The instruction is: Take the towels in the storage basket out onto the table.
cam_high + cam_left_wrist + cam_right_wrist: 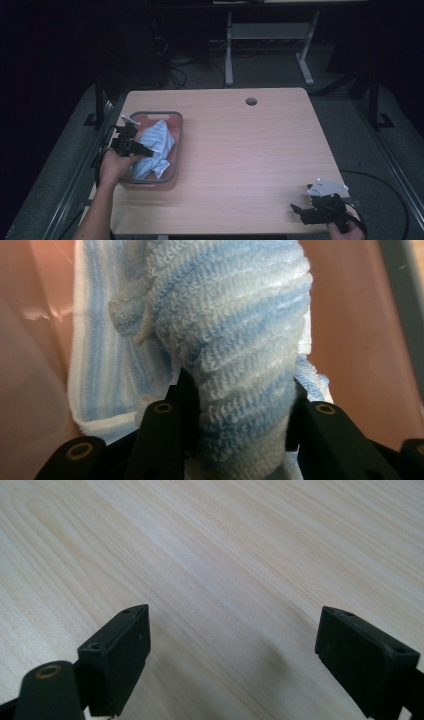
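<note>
A crumpled terry towel [155, 149], white with pale blue stripes and a looped weave, is shown in the pink basket [177, 131] at the left of the wooden surface [250, 150]. A bunched fold of it is pinched by the left tongs [240, 405]. The right tongs [232, 650], at the near right, are spread above bare wood.
</note>
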`<action>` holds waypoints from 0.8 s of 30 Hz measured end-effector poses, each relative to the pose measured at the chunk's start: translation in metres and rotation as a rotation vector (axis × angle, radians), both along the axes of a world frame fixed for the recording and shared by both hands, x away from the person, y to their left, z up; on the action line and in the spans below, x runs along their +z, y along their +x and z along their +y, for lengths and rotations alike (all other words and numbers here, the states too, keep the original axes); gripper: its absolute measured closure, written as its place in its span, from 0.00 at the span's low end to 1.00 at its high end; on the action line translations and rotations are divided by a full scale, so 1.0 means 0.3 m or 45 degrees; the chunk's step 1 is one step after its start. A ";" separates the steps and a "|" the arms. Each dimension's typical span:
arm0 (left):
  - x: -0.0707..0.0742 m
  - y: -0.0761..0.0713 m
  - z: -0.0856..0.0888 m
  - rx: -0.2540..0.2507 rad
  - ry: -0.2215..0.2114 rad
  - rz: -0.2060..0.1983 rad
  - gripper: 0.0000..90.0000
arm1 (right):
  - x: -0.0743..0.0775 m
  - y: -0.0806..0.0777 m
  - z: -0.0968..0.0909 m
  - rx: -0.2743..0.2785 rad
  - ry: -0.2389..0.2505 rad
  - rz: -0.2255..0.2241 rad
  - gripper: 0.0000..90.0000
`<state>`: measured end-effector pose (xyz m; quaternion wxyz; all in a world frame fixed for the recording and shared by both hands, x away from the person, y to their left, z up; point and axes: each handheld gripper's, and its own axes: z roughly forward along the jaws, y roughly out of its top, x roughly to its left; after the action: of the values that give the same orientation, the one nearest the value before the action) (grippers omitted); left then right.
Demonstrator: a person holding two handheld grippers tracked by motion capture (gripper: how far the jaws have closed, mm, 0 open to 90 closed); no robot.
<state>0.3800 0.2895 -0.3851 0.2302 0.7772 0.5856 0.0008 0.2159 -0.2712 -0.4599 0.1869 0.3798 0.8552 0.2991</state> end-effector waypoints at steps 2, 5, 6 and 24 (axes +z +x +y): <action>0.011 -0.008 0.008 0.002 -0.029 -0.013 0.72 | 0.000 0.001 0.002 -0.002 -0.003 0.004 0.15; 0.030 -0.020 0.024 -0.001 -0.076 -0.042 0.72 | 0.001 0.001 0.003 -0.002 -0.003 0.001 0.15; 0.030 -0.020 0.024 -0.001 -0.076 -0.042 0.72 | 0.001 0.001 0.003 -0.002 -0.003 0.001 0.15; 0.119 -0.055 0.056 0.051 -0.186 -0.152 0.72 | 0.007 0.000 -0.007 -0.017 0.000 -0.012 0.15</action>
<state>0.3634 0.3064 -0.3492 0.3208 0.7450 0.5848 0.0092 0.2159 -0.2734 -0.4577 0.1929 0.3842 0.8517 0.2997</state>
